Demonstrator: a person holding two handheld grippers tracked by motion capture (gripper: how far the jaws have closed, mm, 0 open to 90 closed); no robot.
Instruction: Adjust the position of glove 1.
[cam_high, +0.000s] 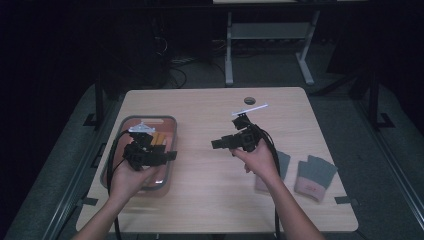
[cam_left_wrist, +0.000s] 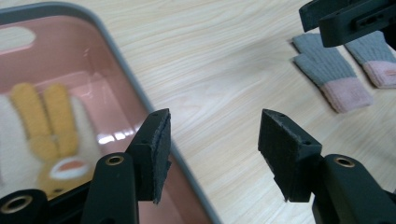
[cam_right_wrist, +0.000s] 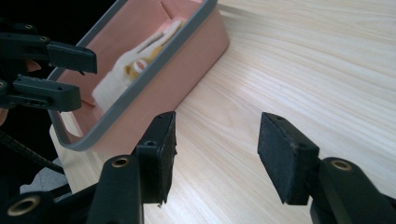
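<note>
I have the wooden bench (cam_high: 210, 200) under me, pale grain, with a round grommet hole (cam_high: 249, 100) near its far edge. Toward the bench's left edge sits the pink tray with a grey rim (cam_high: 167, 120); inside it lies a white and yellow knitted glove (cam_left_wrist: 44, 121), fingers pointing to the far edge. By the right edge, near the front right corner, a pair of grey gloves with pink cuffs (cam_high: 314, 175) lies flat, the two just beside each other.

My left claw (cam_high: 167, 156) hangs over the tray's right rim, pointing toward the middle of the bench. In the left gripper view its pads stand apart with nothing between them, only rim and bare wood below. My right claw (cam_high: 216, 144) hovers over the middle of the bench, pointing left at the tray. Its pads are also apart and hold nothing. The two claws face each other, well apart.
</note>
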